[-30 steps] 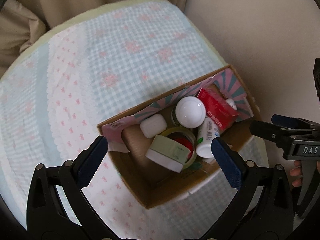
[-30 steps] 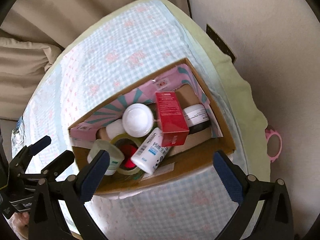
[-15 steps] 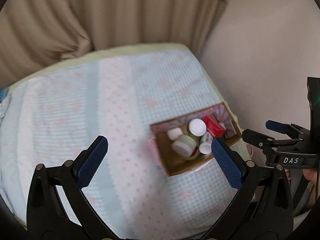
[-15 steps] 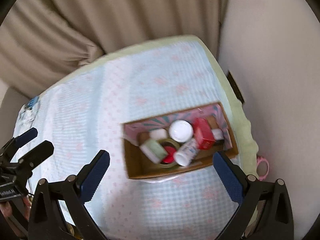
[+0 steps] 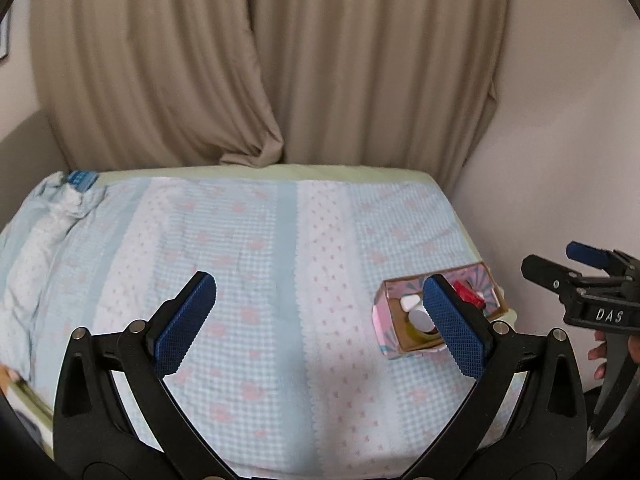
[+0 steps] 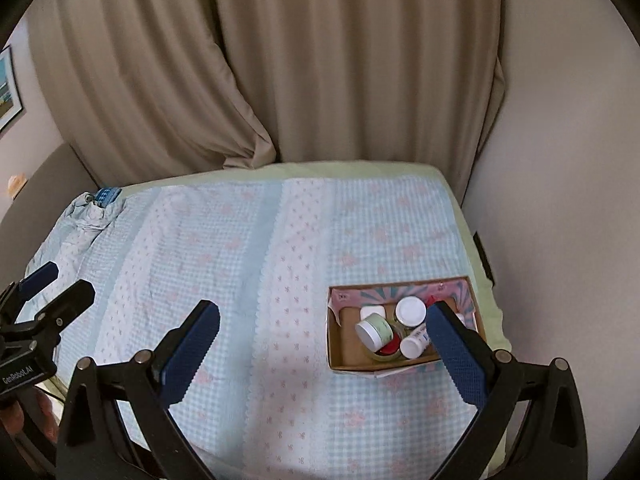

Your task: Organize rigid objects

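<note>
Both grippers pulled back from the box

The left gripper [image 5: 316, 322] and right gripper [image 6: 320, 344], both spread and empty, now sit far from the cardboard box [image 6: 360, 362]; its jars and bottles look small.

I've pulled both grippers back and up: the cardboard box [image 6: 404, 326] now sits small at the bed's right edge, with curtain [image 6: 280, 68] and whole bedspread [image 6: 256, 264] in view.

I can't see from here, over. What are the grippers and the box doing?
Left hand-held gripper open, empty. Right hand-held gripper open, empty. Cardboard box on bed, jars and bottles inside. Nothing in the way.
</note>
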Motion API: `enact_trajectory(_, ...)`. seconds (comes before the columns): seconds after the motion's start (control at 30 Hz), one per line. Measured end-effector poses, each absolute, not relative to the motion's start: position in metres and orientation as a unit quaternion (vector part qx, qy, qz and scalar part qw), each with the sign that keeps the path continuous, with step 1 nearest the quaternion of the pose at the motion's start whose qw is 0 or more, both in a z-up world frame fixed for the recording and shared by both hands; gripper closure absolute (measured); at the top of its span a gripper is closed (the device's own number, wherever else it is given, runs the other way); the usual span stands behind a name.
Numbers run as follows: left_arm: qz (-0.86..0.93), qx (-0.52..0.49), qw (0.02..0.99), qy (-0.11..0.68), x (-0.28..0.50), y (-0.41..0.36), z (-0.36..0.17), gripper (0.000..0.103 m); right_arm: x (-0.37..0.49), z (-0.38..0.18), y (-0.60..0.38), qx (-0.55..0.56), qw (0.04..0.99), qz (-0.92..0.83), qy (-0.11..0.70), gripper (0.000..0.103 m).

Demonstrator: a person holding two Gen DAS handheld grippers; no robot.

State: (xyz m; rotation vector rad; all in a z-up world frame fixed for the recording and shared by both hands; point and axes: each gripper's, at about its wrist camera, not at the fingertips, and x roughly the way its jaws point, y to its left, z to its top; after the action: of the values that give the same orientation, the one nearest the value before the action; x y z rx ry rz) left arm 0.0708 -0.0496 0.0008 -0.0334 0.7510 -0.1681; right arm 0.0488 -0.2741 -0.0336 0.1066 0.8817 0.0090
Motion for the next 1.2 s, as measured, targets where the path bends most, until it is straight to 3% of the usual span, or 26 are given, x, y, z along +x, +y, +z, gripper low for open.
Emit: enact_trajectory(1.2,-0.082,-0.008,0.939,0.333,0.050,-0.034,0.014,0.000,0.026,-0.019,-0.253,0.036,0.921,-0.022,0.388,0.000)
